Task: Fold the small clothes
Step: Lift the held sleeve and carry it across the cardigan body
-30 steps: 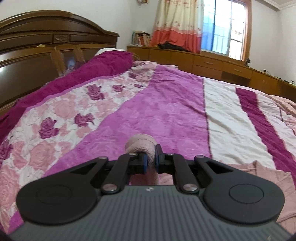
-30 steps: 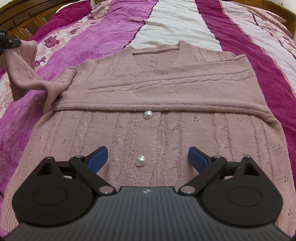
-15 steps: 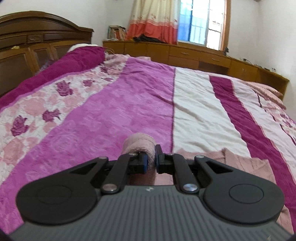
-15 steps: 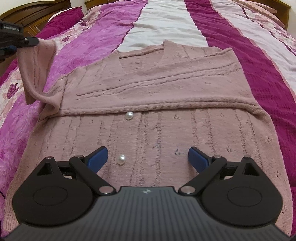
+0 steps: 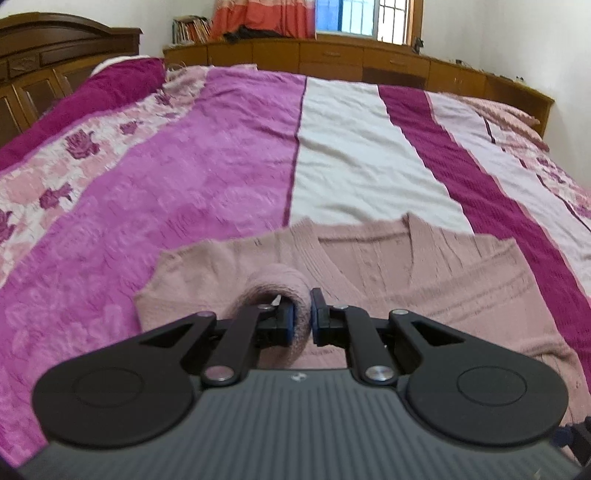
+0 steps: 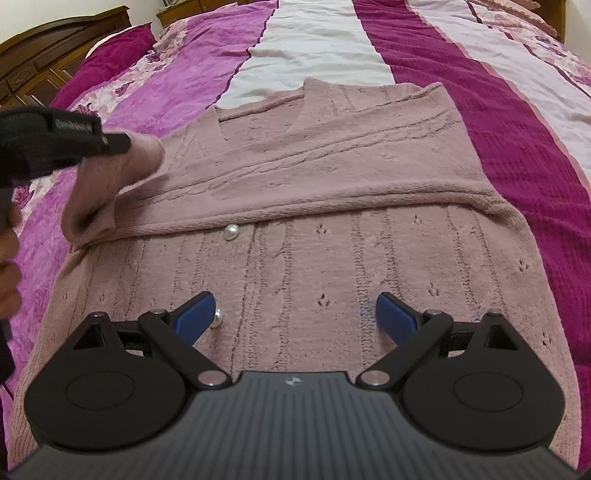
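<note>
1. Behind my two tools runs a dark carved wooden headboard (image 5: pixel 55 48) at the left, then a low run of wooden cabinets (image 5: pixel 369 55) under an orange curtain (image 5: pixel 258 18) and a bright window (image 5: pixel 362 16).
2. Spread over the bed is a quilted bedspread with magenta, white and rose-print stripes (image 5: pixel 351 155); it fills both views.
3. My left tool (image 5: pixel 303 319) has its blue pads (image 5: pixel 290 320) pinched nearly together on the rolled cuff of the dusty-pink knit sleeve (image 5: pixel 280 284), and the cuff loops up over the left finger.
4. From the right wrist view, that left tool (image 6: pixel 122 142) comes in from the left edge with a person's fingers (image 6: pixel 7 258) on its handle; the sleeve (image 6: pixel 107 188) hangs from its tip and drapes down to the left shoulder of the garment.
5. Lying flat on the bedspread is the dusty-pink cable-knit cardigan (image 6: pixel 314 177), neckline away from me; its other sleeve is folded across the chest.
6. Two round pearl buttons show on the front: one (image 6: pixel 231 232) just below the folded band, one (image 6: pixel 218 318) touching or just beside my right tool's left pad.
7. My right tool (image 6: pixel 295 317) hovers over the lower front with its blue pads (image 6: pixel 395 317) spread wide and nothing between them.
</note>
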{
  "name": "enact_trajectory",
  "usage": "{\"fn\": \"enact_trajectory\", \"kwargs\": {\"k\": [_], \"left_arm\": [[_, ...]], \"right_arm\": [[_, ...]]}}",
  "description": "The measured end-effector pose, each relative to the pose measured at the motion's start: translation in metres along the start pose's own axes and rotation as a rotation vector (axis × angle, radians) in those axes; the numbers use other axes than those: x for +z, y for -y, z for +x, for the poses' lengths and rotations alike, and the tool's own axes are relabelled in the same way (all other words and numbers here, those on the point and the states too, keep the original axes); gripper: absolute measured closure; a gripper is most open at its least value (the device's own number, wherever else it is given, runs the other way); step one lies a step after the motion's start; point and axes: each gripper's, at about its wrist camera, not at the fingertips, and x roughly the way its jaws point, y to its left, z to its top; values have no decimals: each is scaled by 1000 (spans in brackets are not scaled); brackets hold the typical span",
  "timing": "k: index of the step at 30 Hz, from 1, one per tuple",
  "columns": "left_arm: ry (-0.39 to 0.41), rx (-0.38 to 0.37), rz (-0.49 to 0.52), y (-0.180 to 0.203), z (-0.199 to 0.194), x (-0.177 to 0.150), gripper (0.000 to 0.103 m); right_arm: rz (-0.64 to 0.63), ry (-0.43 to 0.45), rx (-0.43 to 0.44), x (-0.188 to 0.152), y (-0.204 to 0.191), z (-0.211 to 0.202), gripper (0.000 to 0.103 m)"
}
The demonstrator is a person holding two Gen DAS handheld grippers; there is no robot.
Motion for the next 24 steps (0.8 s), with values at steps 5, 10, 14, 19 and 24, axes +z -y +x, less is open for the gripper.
{"fn": "enact_trajectory", "kwargs": {"k": [5, 10, 14, 19, 24], "left_arm": [[-53, -8, 14, 8, 7, -10, 90], [-101, -6, 44, 14, 12, -17, 66], [-128, -23, 41, 14, 11, -21, 58], [-194, -48, 38, 7, 5, -28, 57], [-228, -34, 42, -10, -7, -37, 57]], "right_arm": [[3, 1, -2, 1, 1, 2, 6], [7, 5, -4, 1, 2, 2, 6], [10, 6, -6, 1, 2, 3, 6], [27, 13, -2, 2, 5, 2, 5], [25, 11, -4, 2, 3, 3, 5]]}}
